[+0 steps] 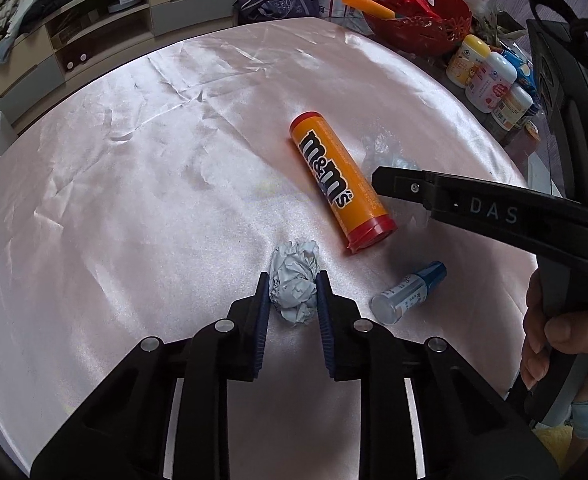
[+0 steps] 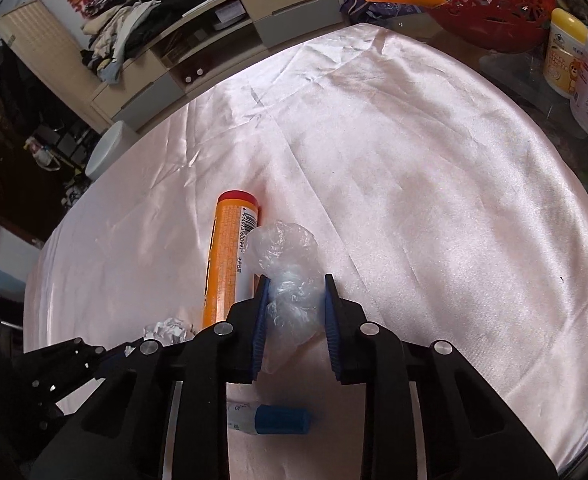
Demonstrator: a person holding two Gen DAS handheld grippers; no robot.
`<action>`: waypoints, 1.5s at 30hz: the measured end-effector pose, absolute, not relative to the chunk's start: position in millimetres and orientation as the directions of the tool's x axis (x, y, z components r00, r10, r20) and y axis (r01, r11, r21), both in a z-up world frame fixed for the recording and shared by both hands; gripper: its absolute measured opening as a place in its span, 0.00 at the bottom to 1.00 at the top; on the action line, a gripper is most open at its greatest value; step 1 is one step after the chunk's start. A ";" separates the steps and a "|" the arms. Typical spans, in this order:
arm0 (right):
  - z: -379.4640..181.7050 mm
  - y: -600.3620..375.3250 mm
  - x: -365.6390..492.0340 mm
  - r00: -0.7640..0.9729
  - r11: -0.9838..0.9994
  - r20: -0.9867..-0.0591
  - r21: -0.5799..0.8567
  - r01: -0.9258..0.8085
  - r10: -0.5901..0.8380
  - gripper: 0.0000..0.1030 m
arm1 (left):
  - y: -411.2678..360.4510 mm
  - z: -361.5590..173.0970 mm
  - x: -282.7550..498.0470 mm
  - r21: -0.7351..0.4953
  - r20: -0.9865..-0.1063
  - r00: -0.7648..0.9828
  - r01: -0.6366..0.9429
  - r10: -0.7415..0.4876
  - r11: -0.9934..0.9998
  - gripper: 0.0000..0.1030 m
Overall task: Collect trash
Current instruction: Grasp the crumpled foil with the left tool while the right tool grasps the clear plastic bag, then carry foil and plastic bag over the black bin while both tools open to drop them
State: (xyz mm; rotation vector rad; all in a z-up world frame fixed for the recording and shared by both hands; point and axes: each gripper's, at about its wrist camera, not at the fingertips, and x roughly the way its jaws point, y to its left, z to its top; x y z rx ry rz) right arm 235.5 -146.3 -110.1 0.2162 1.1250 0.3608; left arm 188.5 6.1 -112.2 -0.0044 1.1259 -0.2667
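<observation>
My left gripper (image 1: 293, 285) has its blue pads pressed on both sides of a crumpled paper ball (image 1: 294, 280), which sits low on the pink cloth (image 1: 134, 184). My right gripper (image 2: 297, 286) straddles a wad of clear plastic (image 2: 290, 276); the left pad touches it, but I cannot tell whether the right pad does (there seems to be a sliver of cloth showing there). The plastic lies just beside an orange M&M's tube (image 1: 340, 182), which is on its side. A small vial (image 1: 408, 292) with a blue cap lies near the tube's lower end, to the right of the paper ball. At the table's far right stand some bottles (image 1: 490, 80) and a red basket (image 1: 422, 20).
</observation>
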 end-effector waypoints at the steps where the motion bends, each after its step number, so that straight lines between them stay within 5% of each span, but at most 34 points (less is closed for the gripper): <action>1: -107.3 -149.4 232.5 0.390 0.926 -0.841 0.335 -0.172 0.376 0.25 | 5.1 -112.4 188.8 -0.134 -0.891 0.403 0.213 -0.212 0.968 0.20; 13: -51.7 -215.4 171.8 0.481 0.957 -0.827 0.260 -0.130 0.290 0.25 | -6.1 -94.3 173.6 -0.092 -0.882 0.432 0.237 -0.189 0.967 0.14; 25: 1.0 -287.0 76.6 0.583 0.978 -0.790 0.201 -0.047 0.191 0.25 | -47.4 -31.5 69.9 -0.131 -0.817 0.500 0.325 -0.288 0.937 0.14; 45: -107.4 -318.0 -35.0 0.478 0.948 -0.852 0.300 0.105 0.216 0.25 | -121.2 -120.1 -39.9 -0.151 -0.870 0.364 0.442 -0.331 0.884 0.14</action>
